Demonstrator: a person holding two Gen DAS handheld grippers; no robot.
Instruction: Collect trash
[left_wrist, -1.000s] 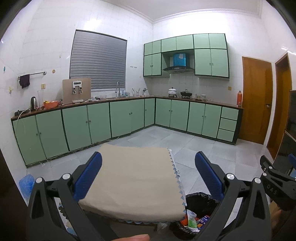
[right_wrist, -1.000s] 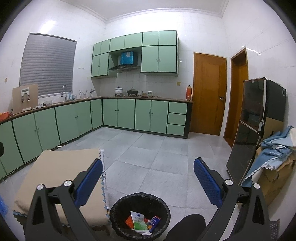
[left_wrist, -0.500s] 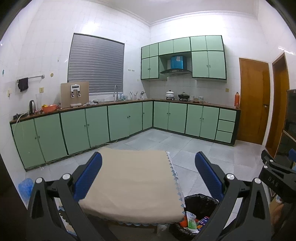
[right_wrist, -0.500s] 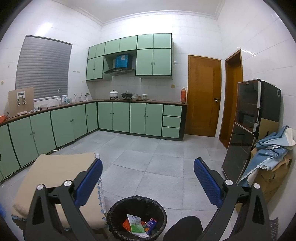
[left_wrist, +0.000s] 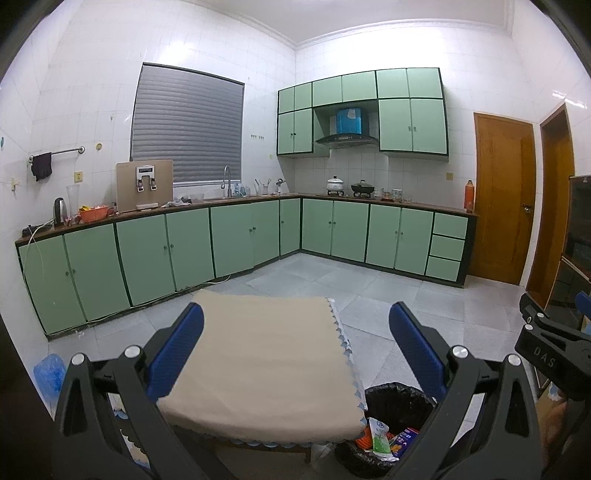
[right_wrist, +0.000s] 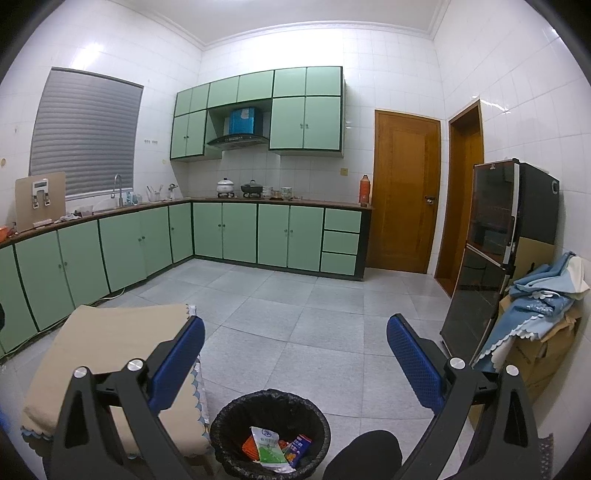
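Both grippers, left (left_wrist: 295, 345) and right (right_wrist: 295, 349), hang empty, fingers wide apart. Wrappers (right_wrist: 273, 448) lie inside black bin (right_wrist: 236, 417) on floor, beside cloth-covered table's (right_wrist: 110, 343) near right corner.

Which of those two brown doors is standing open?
The right door, on the side wall beside the black fridge: its frame shows a dark gap. The left door, next to the drawers, sits shut in its frame.

Left gripper (left_wrist: 295, 345) and right gripper (right_wrist: 295, 347) — jaws wide apart, empty.
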